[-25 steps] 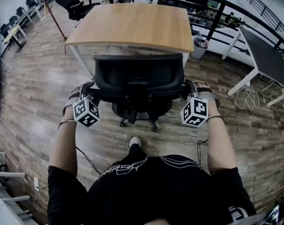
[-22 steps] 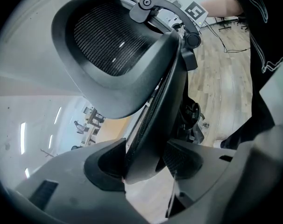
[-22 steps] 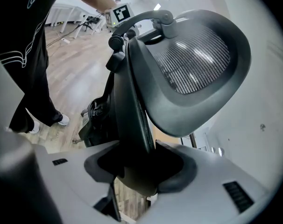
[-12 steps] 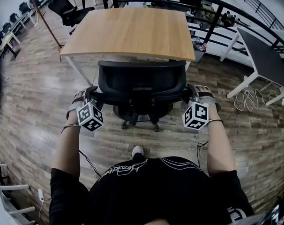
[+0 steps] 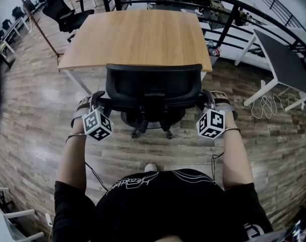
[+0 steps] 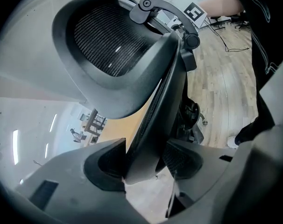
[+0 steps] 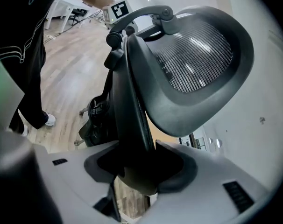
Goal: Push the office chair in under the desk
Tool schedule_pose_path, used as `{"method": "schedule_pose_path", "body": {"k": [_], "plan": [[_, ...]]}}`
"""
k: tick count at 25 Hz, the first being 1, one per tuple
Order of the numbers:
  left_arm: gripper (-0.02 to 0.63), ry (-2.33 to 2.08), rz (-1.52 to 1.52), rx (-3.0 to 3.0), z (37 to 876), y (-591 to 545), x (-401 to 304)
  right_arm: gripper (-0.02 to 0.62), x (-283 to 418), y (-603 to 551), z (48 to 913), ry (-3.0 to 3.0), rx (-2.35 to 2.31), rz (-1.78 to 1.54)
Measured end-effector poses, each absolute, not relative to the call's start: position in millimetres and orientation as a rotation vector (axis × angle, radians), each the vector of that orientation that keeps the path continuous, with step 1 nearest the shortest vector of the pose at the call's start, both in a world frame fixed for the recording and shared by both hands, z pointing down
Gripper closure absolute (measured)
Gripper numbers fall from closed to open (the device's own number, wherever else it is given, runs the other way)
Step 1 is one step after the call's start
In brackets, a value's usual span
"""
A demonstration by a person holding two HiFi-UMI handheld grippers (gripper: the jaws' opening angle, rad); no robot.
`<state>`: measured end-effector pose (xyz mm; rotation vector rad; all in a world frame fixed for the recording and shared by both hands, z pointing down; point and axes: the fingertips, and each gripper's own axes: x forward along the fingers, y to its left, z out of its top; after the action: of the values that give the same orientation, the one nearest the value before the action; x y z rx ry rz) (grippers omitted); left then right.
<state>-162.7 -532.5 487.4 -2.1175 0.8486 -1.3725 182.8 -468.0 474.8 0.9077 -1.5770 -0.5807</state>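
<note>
The black office chair (image 5: 153, 87), mesh-backed on a wheeled base, stands at the near edge of the light wooden bench (image 5: 138, 34), its back to the person. From above the backrest hides its seat, and only part of the base shows. The left tongs (image 6: 142, 164) and right tongs (image 7: 134, 169) each clamp a side edge of the backrest, whose top now overlaps the bench's near edge, having stood short of it a second ago

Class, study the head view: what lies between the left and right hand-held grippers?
The black mesh office chair's backrest fills that stretch in the head view; the left hand-held gripper and right hand-held gripper each clamp one edge.
</note>
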Motion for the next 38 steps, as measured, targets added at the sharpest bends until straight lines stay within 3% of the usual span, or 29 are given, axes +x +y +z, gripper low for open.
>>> {"method": "schedule_pose_path", "body": {"k": [16,38], "plan": [[0.377,0.805,-1.337,-2.114,483.1,-644.0,-158.4,0.370,184.5,-565.9,471.4,-1.547,0.952,-0.558],[0.377,0.796,-1.287,-2.097,492.6,-693.3,-147.3,0.370,193.3,-606.5,482.9,-1.515,0.993,-0.565]]}}
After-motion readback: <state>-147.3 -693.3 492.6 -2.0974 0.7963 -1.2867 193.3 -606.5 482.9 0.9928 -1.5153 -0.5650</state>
